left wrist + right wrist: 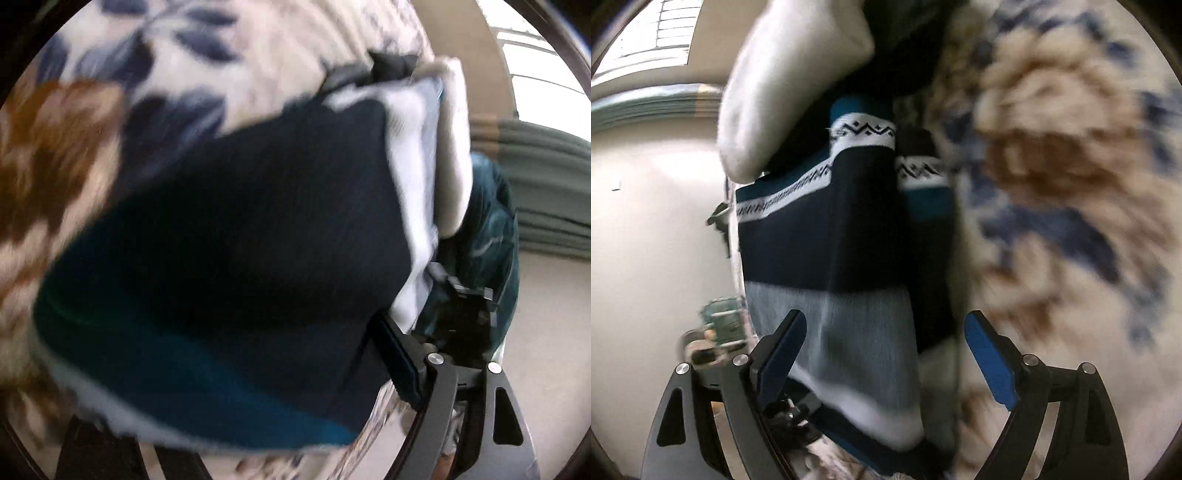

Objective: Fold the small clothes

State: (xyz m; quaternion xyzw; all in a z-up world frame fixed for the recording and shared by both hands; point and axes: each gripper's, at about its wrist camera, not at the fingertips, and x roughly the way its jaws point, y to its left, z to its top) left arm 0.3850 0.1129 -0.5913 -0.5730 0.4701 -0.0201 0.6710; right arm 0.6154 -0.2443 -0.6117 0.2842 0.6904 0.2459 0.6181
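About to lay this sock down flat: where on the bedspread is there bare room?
Bare floral bedspread lies right of the navy patterned sock in the right wrist view, and upper left of it in the left view. Crowded along the edge: white sock, white fabric, teal cloth.

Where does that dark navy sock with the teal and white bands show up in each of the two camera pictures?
Left wrist view: the navy sock fills the centre, blurred, its teal band toward the bottom.
Right wrist view: it runs down the middle, from the zigzag-patterned bands at the top to the grey part between the open blue pads.
Shared landmark: the white sock lies against it in both.
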